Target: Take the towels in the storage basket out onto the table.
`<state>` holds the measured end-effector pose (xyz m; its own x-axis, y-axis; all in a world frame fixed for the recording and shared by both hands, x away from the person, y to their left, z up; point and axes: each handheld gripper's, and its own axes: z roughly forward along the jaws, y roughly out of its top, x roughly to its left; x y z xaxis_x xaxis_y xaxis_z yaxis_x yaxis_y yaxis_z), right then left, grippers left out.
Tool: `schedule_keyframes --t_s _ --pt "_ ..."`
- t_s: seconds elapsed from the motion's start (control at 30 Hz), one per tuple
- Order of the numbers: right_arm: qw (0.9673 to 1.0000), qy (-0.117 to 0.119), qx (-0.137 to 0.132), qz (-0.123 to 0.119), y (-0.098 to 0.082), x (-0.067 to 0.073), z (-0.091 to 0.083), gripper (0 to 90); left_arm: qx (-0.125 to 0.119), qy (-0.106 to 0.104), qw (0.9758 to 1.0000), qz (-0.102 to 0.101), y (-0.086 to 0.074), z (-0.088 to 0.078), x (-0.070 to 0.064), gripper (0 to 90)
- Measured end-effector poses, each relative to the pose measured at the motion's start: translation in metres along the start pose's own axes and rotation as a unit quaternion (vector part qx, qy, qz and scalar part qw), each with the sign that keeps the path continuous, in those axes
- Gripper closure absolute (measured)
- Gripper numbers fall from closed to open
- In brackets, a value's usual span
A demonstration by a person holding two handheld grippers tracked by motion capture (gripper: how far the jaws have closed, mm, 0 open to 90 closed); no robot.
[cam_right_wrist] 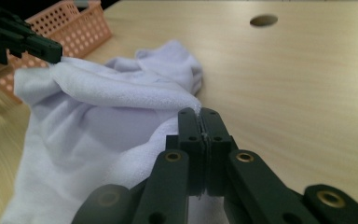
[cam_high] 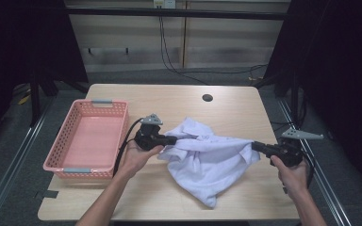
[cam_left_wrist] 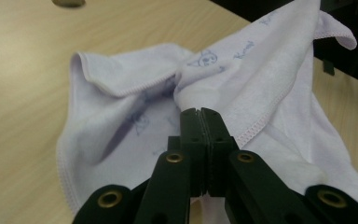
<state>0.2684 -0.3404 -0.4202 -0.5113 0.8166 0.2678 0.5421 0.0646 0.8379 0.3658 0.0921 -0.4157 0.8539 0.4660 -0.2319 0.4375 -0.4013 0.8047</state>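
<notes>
Now both grippers pinch the white towel (cam_high: pixel 207 155) over the wooden table (cam_high: pixel 179 197). On the left gripper (cam_high: pixel 173 140) the jaws sit pressed together on a bunched fold at one side. On the right gripper (cam_high: pixel 255 146) they clamp the opposite edge. Between them the towel hangs stretched, its lower part resting on the table beside the pink basket (cam_high: pixel 70 129).

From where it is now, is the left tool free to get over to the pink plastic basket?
Probably yes. The left tool sits just right of the pink perforated plastic basket with bare table between, but it is shut on the pale lilac towel, so the cloth would drag along.
</notes>
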Motion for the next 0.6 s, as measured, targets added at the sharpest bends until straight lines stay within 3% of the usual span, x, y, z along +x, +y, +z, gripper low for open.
schedule_keyframes --t_s 0.07,0.17,0.33,0.5,0.6 --pt "0.9999 -0.001 -0.01 -0.006 0.014 0.0 0.0 89.0 -0.014 0.0 0.9999 0.0 0.008 -0.008 0.001 89.0" --pt "0.9998 -0.003 -0.019 -0.011 0.033 0.0 0.002 89.0 -0.025 0.018 0.9995 0.012 0.025 -0.02 0.002 89.0" --pt "0.9993 -0.01 -0.028 -0.022 0.07 0.0 0.011 89.0 -0.051 0.035 0.9981 0.007 0.043 -0.035 0.008 89.2" --pt "0.9985 -0.011 -0.047 -0.028 0.107 -0.001 0.015 89.0 -0.101 0.029 0.9944 -0.014 0.055 -0.054 0.013 89.2" --pt "0.9974 -0.013 -0.062 -0.035 0.129 0.002 0.012 89.0 -0.114 0.029 0.993 -0.01 0.063 -0.063 0.011 89.2"
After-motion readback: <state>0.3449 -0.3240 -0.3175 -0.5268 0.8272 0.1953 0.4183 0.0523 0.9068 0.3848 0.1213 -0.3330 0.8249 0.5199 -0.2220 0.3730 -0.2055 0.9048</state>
